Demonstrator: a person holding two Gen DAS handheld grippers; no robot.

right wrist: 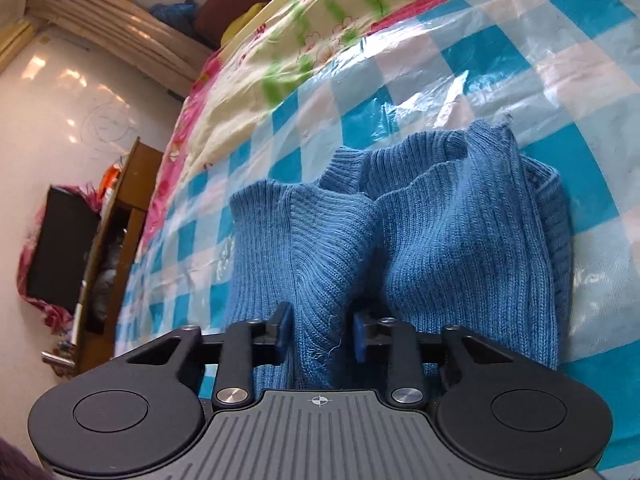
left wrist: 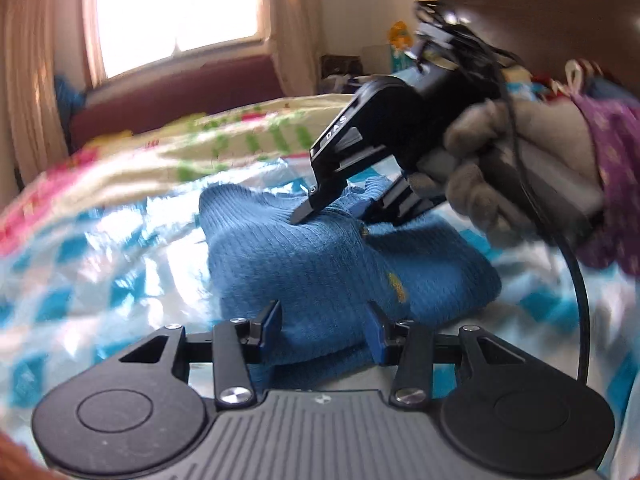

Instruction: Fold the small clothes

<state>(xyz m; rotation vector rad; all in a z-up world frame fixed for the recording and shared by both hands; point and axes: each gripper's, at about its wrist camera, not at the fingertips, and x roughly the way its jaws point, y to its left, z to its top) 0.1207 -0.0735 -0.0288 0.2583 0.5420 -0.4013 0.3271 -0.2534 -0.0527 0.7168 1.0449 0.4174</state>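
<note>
We see the blue knit [left wrist: 304, 256] bunched on the bed [left wrist: 120, 248]. Our left tool [left wrist: 326, 330] is clamped on its near fold. Our right tool [right wrist: 322, 330] straddles a ridge at the far side, pads apart.

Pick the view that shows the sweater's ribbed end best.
The right wrist view: the blue knit sweater lies bunched with its ribbed end in plain sight. The left wrist view shows only its blurred bulk, partly behind the right gripper.
</note>
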